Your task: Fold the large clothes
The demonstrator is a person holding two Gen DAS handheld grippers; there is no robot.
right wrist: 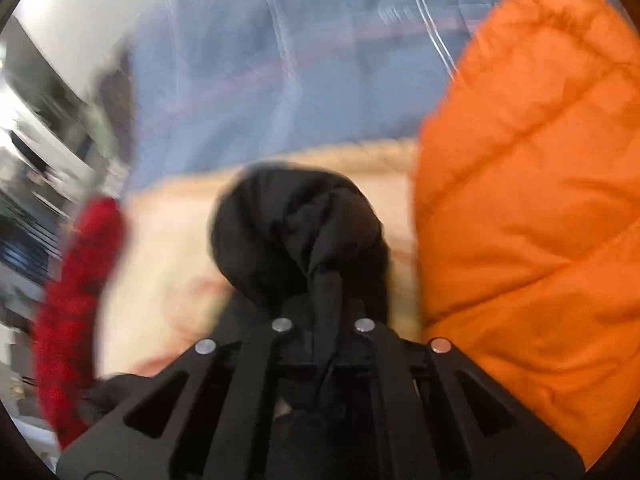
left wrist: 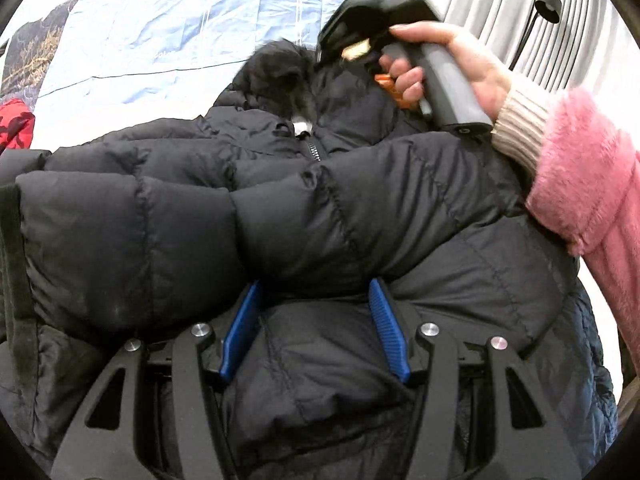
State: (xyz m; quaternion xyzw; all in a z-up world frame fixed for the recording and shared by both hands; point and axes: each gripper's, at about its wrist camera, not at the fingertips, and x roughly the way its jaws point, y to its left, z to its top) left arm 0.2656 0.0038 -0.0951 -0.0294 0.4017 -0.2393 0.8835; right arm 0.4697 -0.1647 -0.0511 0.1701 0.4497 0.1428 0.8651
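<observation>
A black puffer jacket (left wrist: 280, 200) lies spread in the left wrist view, one sleeve folded across its body, its fur-trimmed hood (left wrist: 276, 68) at the far end. My left gripper (left wrist: 314, 300) is open, its blue pads (left wrist: 244, 328) pushed against the sleeve's near edge. My right gripper (left wrist: 360, 32), held by a hand in a pink sleeve, is over the hood. In the blurred right wrist view my right gripper (right wrist: 324, 280) is shut on a bunch of the black jacket (right wrist: 296, 224).
An orange puffer jacket (right wrist: 528, 200) fills the right of the right wrist view. A red garment (right wrist: 76, 304) lies at the left, also seen in the left wrist view (left wrist: 14, 124). A light blue sheet (left wrist: 168, 28) covers the surface behind. Grey curtains (left wrist: 520, 8) hang at back right.
</observation>
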